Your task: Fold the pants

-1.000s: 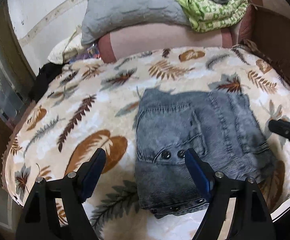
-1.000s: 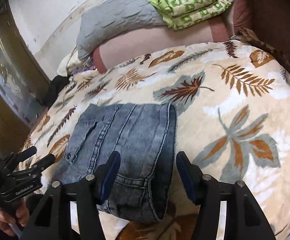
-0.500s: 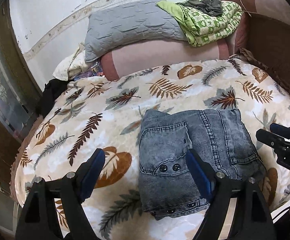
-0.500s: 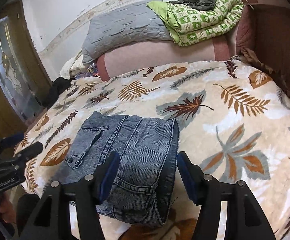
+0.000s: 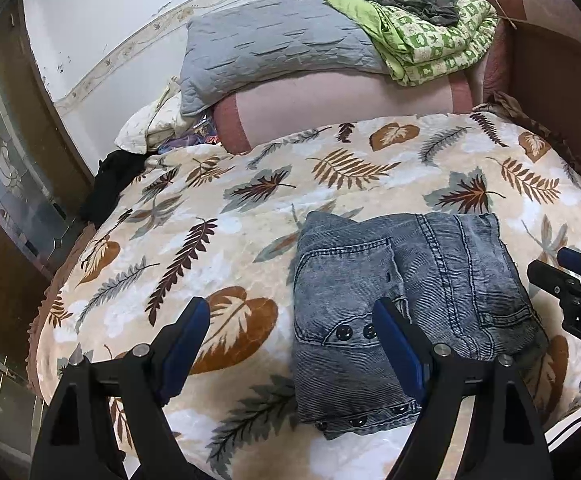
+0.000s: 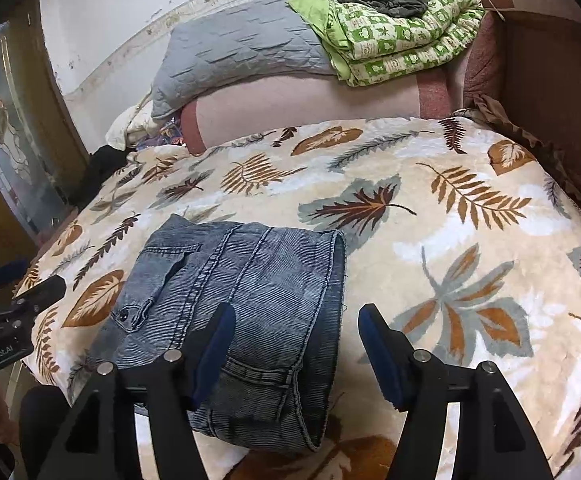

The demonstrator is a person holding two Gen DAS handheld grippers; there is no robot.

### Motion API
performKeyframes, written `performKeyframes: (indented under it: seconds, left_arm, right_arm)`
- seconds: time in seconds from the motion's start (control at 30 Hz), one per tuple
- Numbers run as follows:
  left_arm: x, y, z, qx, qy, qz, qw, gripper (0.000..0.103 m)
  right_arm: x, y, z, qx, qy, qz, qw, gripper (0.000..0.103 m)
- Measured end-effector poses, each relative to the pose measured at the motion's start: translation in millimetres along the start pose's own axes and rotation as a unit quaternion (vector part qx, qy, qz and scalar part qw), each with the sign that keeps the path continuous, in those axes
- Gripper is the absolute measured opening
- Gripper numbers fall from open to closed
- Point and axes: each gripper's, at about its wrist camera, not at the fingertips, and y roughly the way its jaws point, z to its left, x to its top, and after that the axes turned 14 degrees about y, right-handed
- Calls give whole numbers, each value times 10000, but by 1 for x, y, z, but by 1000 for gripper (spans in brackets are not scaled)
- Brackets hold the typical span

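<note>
The grey-blue denim pants (image 5: 402, 304) lie folded into a compact rectangle on the leaf-patterned blanket (image 5: 218, 248), near the bed's front edge. In the right wrist view the pants (image 6: 234, 304) sit left of centre. My left gripper (image 5: 290, 320) is open and empty, held above the pants' left edge, with its right finger over the buttoned pocket. My right gripper (image 6: 294, 328) is open and empty, above the pants' right fold. Each gripper shows at the edge of the other's view: the right gripper (image 5: 570, 280) and the left gripper (image 6: 18, 300).
A grey pillow (image 5: 274, 44) and a green patterned quilt (image 5: 430, 36) lie on a pink bolster (image 5: 342, 108) at the head of the bed. A brown headboard (image 5: 558, 92) stands on the right. A glass-panelled door (image 5: 6, 184) is on the left.
Both grippers have pulled back and risen away from the folded pants, so more of the bed and wall shows. The pants lie unmoved. Both grippers stay open.
</note>
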Motion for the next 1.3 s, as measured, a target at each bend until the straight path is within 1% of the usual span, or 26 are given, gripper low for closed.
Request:
performKeyframes:
  seconds: [0.43,0.7,0.83,1.3]
  left_arm:
    - [-6,13,5,-2,-84,218,9997,84]
    - [-13,26,9,-8,-155,429,9990,84]
    - [-18,32,15,60,-210,533,9983,84]
    - [-29,45,33,246,-351,747,9963,84]
  right_arm:
    - [-3,6,10,-34,-153,60,9999,68]
    - [-3,8,10,-54,-166,100,9998,68]
    - [-3,9,9,-115,-171,104,9997,68]
    - [-9,8,22,-383,-648,-56,9971,68]
